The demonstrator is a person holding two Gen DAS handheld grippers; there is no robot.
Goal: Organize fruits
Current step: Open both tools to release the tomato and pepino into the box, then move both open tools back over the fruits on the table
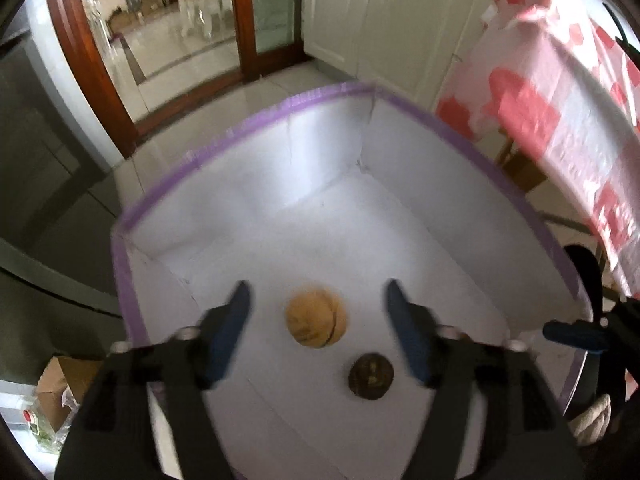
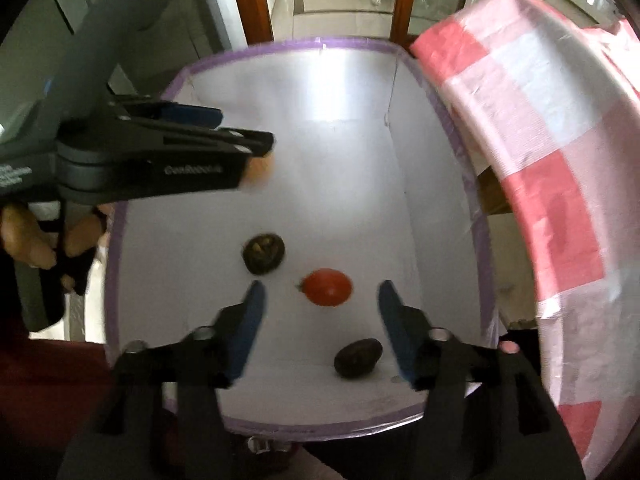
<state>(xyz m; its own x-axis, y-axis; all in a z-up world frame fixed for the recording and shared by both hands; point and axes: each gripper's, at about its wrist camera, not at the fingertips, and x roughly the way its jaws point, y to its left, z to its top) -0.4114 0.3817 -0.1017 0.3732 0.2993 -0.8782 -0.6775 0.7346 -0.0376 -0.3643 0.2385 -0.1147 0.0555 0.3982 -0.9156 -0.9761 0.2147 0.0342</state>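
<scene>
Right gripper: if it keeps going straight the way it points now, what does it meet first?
Most likely the red tomato, lying loose between the open fingers of the right gripper on the white box floor. Depth is unclear.

A home is shown, most likely a kitchen or dining area. A white box with purple taped edges (image 1: pixel 256 120) is set on a floor of glossy pale tiles (image 1: pixel 192 56). Behind the box, cream panelled cabinet doors with dark handles (image 1: pixel 384 20) are seen, and beside them a reddish wooden door frame with glass panes (image 1: pixel 248 20). To the box's right, a table draped in a pink-and-white checked cloth (image 1: pixel 560 92) is seen.
</scene>
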